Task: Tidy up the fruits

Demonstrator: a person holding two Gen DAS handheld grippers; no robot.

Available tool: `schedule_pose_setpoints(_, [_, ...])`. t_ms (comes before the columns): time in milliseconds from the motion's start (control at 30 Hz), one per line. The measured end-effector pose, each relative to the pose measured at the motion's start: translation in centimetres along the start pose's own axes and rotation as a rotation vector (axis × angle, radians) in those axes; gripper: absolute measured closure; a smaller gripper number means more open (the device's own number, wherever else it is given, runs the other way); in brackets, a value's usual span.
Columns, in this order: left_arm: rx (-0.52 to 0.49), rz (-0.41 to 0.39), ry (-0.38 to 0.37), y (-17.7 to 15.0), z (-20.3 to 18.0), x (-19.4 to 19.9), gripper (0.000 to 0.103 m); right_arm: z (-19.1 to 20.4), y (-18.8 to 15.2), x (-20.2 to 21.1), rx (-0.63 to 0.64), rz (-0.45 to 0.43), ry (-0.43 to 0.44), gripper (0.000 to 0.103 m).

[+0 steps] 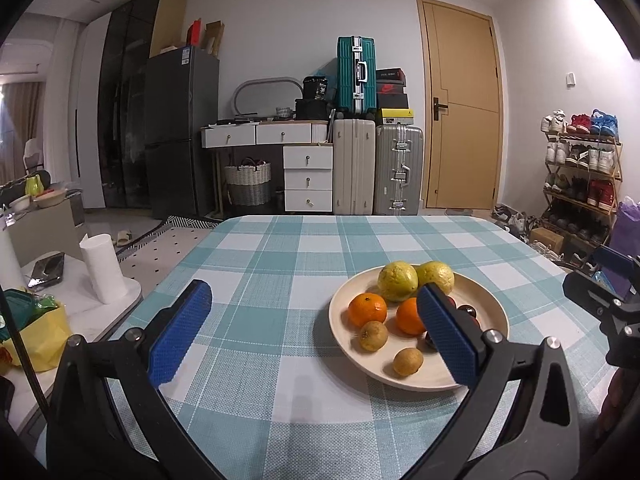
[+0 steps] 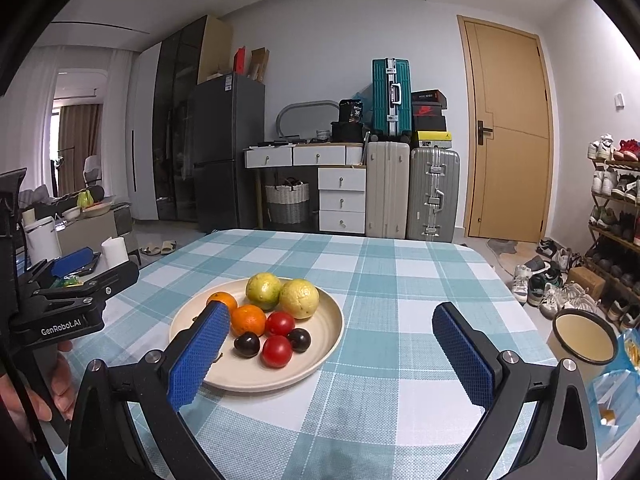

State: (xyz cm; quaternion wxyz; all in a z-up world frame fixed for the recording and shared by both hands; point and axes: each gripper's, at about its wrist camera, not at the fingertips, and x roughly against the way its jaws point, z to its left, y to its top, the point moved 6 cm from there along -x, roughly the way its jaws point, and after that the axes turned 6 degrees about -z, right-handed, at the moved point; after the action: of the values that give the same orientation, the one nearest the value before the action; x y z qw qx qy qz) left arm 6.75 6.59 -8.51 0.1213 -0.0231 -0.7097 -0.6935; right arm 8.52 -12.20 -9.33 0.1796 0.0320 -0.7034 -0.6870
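fruit sits piled on a cream plate (image 2: 320, 344) on the checked tablecloth (image 2: 400, 280): two oranges (image 2: 249, 319), two tomatoes (image 2: 277, 351). left gripper (image 1: 316, 332) and right gripper (image 2: 332, 356) hover above the cloth, both spread wide, holding nothing.

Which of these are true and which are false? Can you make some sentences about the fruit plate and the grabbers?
1. All the fruit lies on the plate. True.
2. The left gripper holds an orange. False: its fingers are wide open and empty.
3. Two oranges are on the plate. True.
4. The tablecloth is plain red. False: it is teal-and-white checked.
5. The right gripper is open. True.
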Motion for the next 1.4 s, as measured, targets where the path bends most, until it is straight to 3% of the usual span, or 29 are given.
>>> schedule_pose_setpoints(1400, [0.003,0.001,0.01,-0.1,0.27,0.0,0.001,0.01,0.02,0.0,0.0,-0.004,-0.004,0.0])
